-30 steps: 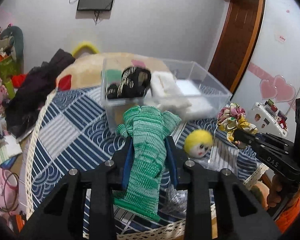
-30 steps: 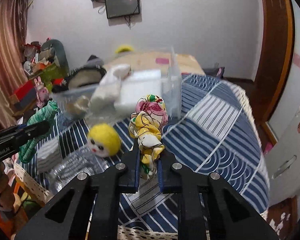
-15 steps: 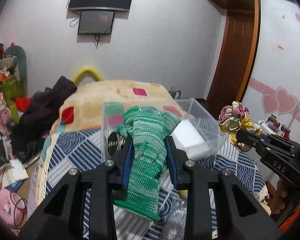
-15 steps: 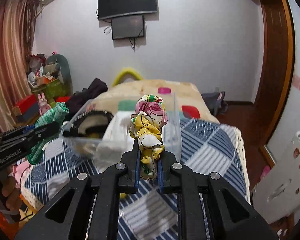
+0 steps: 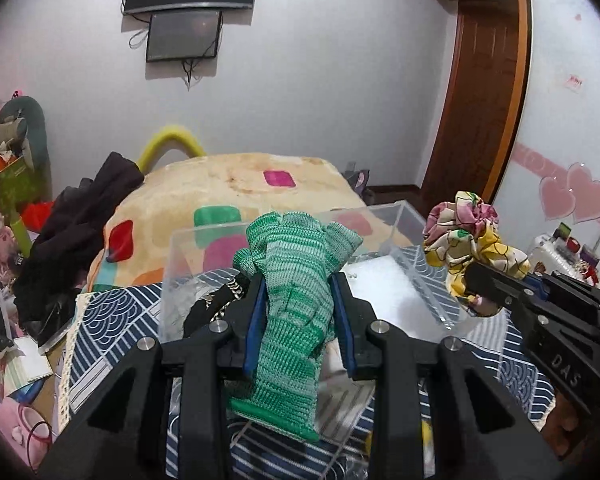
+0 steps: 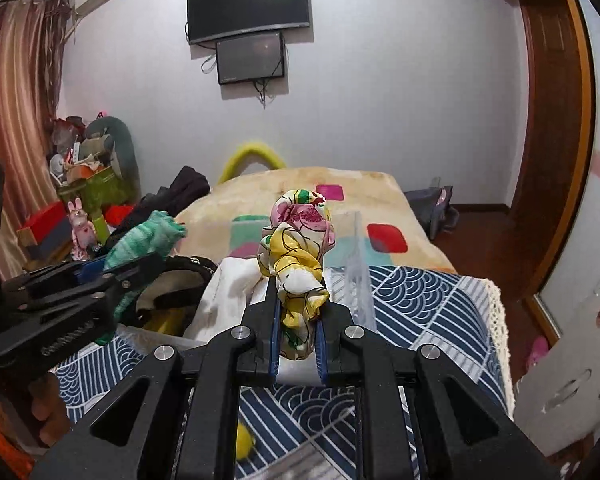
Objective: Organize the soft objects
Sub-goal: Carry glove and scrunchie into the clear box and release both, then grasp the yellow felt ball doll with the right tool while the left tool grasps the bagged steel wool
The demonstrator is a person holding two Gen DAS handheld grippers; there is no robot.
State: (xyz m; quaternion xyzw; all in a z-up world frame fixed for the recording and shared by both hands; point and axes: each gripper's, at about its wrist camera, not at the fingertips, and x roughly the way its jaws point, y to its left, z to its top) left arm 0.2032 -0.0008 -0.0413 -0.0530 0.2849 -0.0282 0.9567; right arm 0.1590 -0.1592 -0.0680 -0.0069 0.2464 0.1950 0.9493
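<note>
Left gripper [image 5: 300, 300], in the left wrist view, is clamped on a green knit glove [image 5: 296, 276], held up in the air with its cuff hanging down below the jaws. Behind it stands a clear plastic box [image 5: 400, 216] on the blue patterned cloth [image 5: 108, 332]. Inside the box I can see a black item with a chain [image 5: 216, 304] and something white [image 5: 388, 284], so some sorting seems done already. At the right side, the other tool carries a floral scrunchie [image 5: 468, 236] just above the box edge.

From the right wrist view, the right gripper [image 6: 298, 316] is pinching the floral scrunchie [image 6: 300, 248] tightly between its blue pads, lifted over the near part of the box, whose clear wall [image 6: 358, 276] rises just beside it. A small yellow ball [image 6: 245, 442] lies on the cloth below, outside the box.

My judgement: both held pieces are not yet dropped in, and the yellow ball is left to collect after them.
</note>
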